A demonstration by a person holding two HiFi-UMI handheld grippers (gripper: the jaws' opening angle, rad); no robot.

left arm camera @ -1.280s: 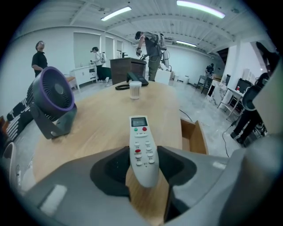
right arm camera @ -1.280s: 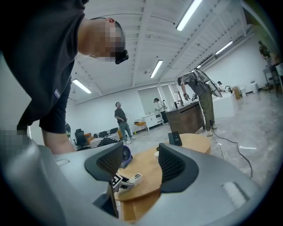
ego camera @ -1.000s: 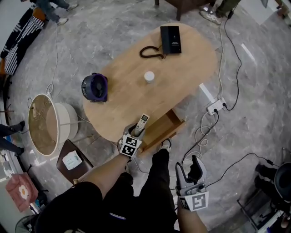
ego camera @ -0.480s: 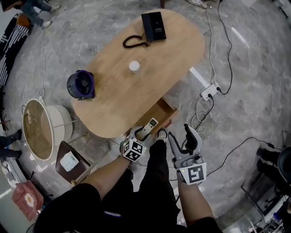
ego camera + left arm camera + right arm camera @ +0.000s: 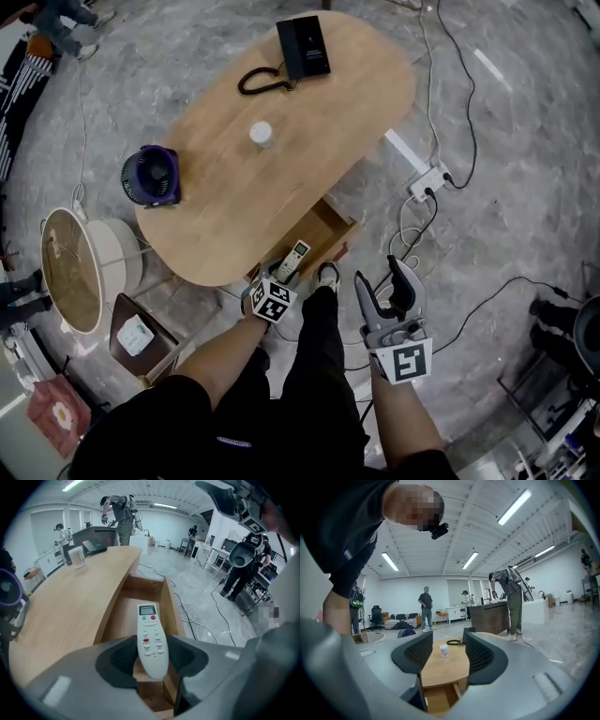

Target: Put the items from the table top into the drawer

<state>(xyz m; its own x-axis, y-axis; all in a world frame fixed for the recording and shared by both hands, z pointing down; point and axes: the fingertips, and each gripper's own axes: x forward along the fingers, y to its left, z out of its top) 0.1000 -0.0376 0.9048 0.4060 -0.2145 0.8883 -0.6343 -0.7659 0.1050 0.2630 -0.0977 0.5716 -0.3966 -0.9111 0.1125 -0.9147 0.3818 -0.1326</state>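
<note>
Oval wooden counter (image 5: 281, 178); its open drawer (image 5: 317, 231) at the near edge. On the counter: purple fan (image 5: 150, 175), black telephone (image 5: 305, 47), white cup (image 5: 262, 133). Right tongs (image 5: 382, 279), off the counter's near edge: released, empty, just narrowing. Left tongs (image 5: 152, 657), over the counter's drawer, clenched on white remote (image 5: 151, 637).

Matt wood table (image 5: 309, 141), smooth plastic remote (image 5: 151, 639)

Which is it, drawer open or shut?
Open: the drawer sticks out from under the table, its wooden floor showing behind the remote.
</note>
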